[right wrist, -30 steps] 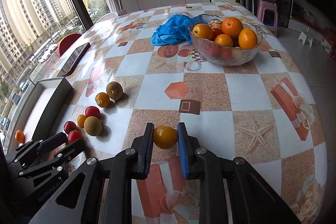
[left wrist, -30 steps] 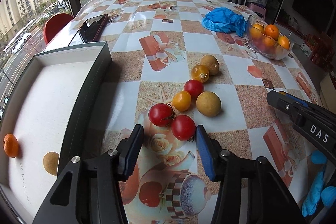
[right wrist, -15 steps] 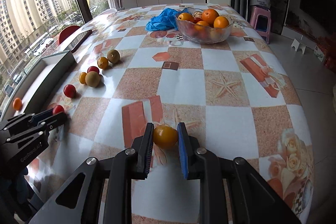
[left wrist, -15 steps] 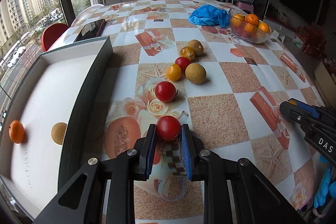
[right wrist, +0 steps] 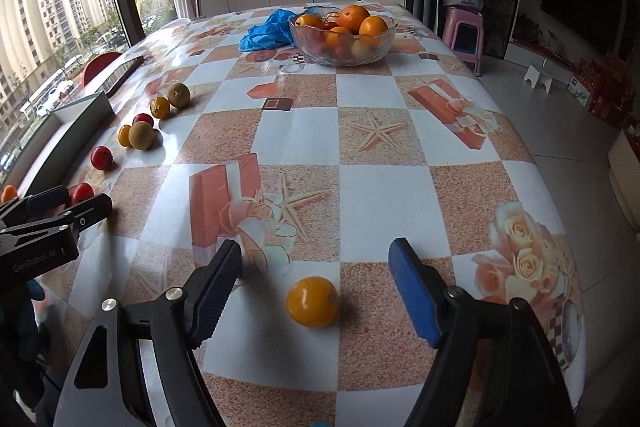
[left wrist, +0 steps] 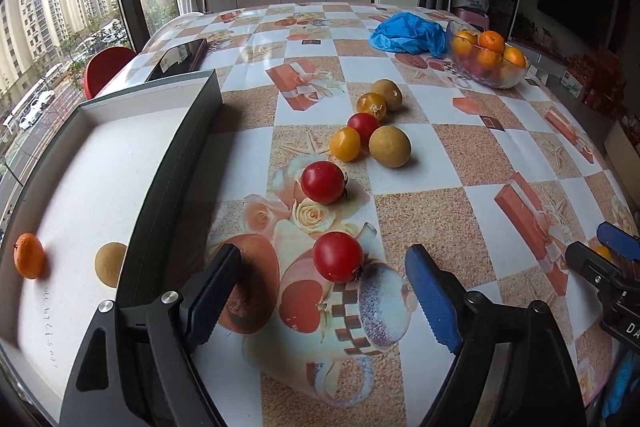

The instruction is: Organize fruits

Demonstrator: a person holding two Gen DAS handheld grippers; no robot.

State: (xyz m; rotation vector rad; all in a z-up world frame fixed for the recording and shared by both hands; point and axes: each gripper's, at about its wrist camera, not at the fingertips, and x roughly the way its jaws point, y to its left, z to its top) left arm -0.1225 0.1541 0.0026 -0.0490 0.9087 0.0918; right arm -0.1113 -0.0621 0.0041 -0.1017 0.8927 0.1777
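My left gripper (left wrist: 320, 279) is open around a red tomato (left wrist: 338, 262) that lies loose on the tablecloth. A second red tomato (left wrist: 322, 182) lies just beyond it, then a cluster of yellow, red and brown fruits (left wrist: 370, 131). My right gripper (right wrist: 314, 271) is open, with a yellow-orange fruit (right wrist: 313, 301) lying on the table between its fingers. The grey box (left wrist: 176, 163) at the left holds a small orange (left wrist: 29, 255) and a brown fruit (left wrist: 110, 263). The left gripper also shows in the right wrist view (right wrist: 72, 205).
A glass bowl of oranges (right wrist: 342, 39) stands at the far side beside a blue bag (right wrist: 266, 31). A phone (left wrist: 178, 59) lies beyond the box. The table's right edge drops to the floor, with a pink stool (right wrist: 464, 35) there.
Both grippers have opened. The left let go of the red tomato and the right let go of the yellow-orange fruit; both fruits now rest on the table.
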